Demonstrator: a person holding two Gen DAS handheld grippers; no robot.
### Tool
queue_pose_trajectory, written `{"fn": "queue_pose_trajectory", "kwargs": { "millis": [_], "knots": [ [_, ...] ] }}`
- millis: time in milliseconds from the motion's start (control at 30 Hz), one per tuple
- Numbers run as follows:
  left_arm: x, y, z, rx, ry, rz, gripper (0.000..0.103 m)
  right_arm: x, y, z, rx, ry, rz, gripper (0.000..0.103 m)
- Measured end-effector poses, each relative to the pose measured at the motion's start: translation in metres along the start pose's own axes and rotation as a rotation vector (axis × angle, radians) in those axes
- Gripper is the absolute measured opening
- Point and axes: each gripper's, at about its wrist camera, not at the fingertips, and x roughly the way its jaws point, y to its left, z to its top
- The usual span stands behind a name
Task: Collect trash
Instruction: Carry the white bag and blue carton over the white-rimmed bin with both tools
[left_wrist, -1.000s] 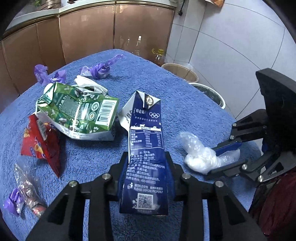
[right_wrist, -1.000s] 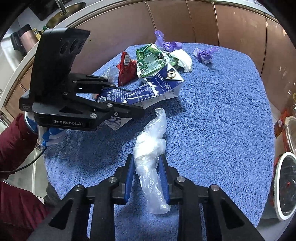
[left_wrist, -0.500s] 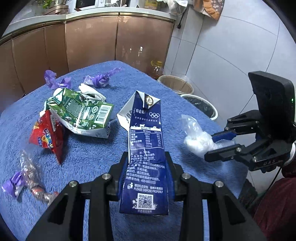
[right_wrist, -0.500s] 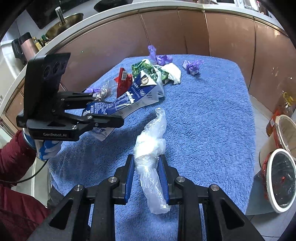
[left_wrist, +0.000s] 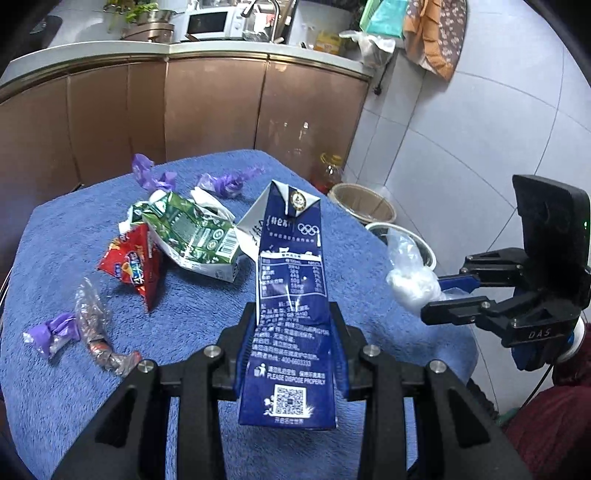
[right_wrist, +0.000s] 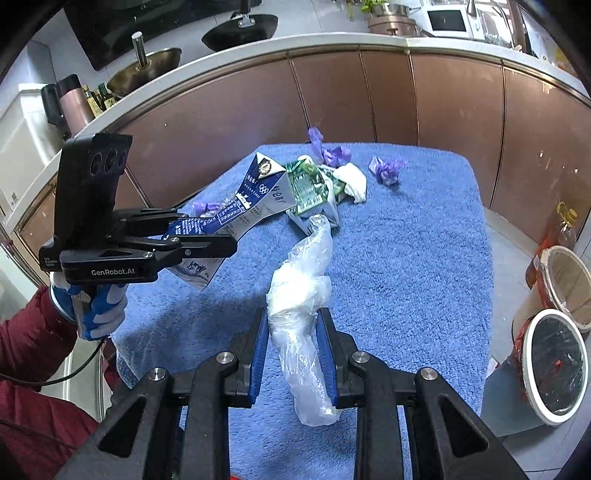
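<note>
Left claw (left_wrist: 291, 354) is clamped on the blue milk carton (left_wrist: 290, 295), held clear above the tabletop (left_wrist: 74, 221). Right claw (right_wrist: 291, 350) is pinched narrow on the crumpled clear plastic bag (right_wrist: 301, 291), also lifted off the blue cloth. In the left wrist view the right claw sits at the tabletop's right edge, bag in its jaws.

Progress: early, judging from what remains. Two pieces are in hand, none seen dropped yet. Two bins stand on the floor past the right edge: a white-rimmed bin (right_wrist: 554, 365) with a dark liner and a tan bin (right_wrist: 565, 280) just behind it. Contents of either are too unclear to count.

Left on the tabletop:
- green carton (left_wrist: 192, 236), flattened, mid-table
- red snack bag (left_wrist: 135, 267) touching the green carton
- white crumpled paper (left_wrist: 210, 199) behind the carton
- three purple wrappers (left_wrist: 225, 182), two at the far side and one near the left edge
- clear foil wrapper (left_wrist: 94, 328) beside that near purple piece

Likely next: carry both pieces over to the bins and release, then return for the rest.
</note>
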Motion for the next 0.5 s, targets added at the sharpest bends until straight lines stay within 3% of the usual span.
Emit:
{"fn": "queue_pose_trajectory", "kwargs": {
  "millis": [267,500],
  "knots": [
    [-0.010,-0.010,0.014,-0.035,-0.044,0.005,0.034,-0.018,-0.006,0.004,0.017,-0.068,-0.013,0.025],
    [0.002,-0.027,0.039,-0.029,-0.055,-0.014,0.034,-0.043,-0.039,0.002,0.091,-0.145,-0.063,0.025]
  ]
}}
